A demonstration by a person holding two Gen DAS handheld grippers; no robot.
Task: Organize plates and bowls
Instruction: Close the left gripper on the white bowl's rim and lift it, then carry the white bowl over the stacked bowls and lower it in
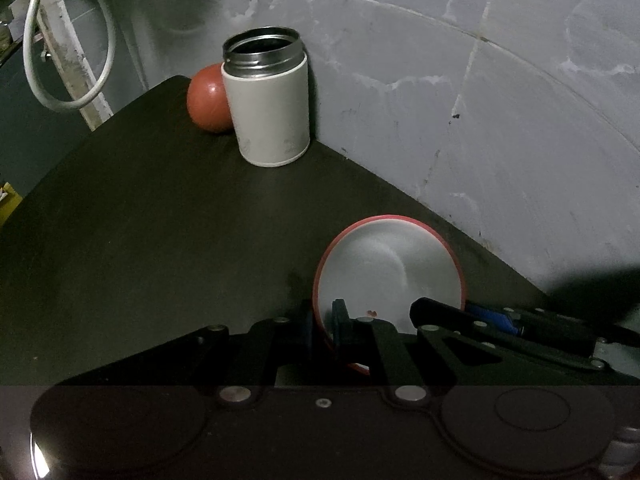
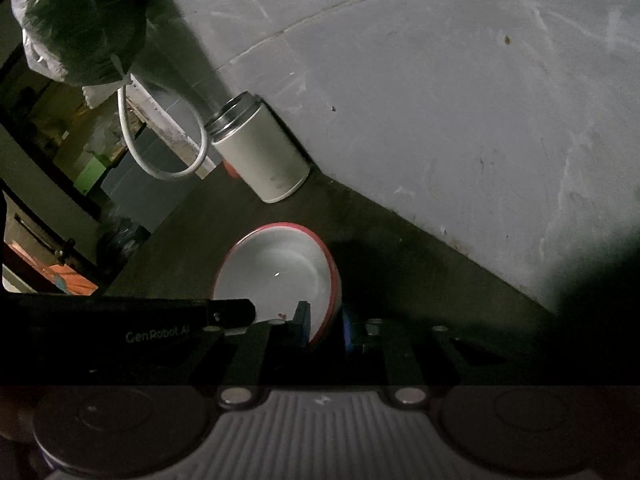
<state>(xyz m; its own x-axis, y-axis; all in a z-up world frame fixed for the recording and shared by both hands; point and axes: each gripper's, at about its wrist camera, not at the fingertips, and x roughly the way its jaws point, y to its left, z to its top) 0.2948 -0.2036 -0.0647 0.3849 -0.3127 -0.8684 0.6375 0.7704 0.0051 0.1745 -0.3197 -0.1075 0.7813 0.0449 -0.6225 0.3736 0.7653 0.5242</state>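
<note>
Dim light, dark tabletop [image 1: 140,220] against a grey wall [image 1: 460,100]. Left gripper [image 1: 324,332] has its fingers [image 1: 340,316] closed over the near-left rim of the red-rimmed white bowl [image 1: 390,268], one finger inside, one outside. Right gripper [image 2: 326,330] pinches the same bowl [image 2: 276,268] at its near-right rim, blue-padded fingers [image 2: 302,322] either side of the wall. Bowl sits just ahead of both finger pairs, on or just above the tabletop; cannot tell which. Well beyond the fingers, by the wall: an open white canister [image 1: 268,100], upright, a red ball [image 1: 208,98] touching its left side.
</note>
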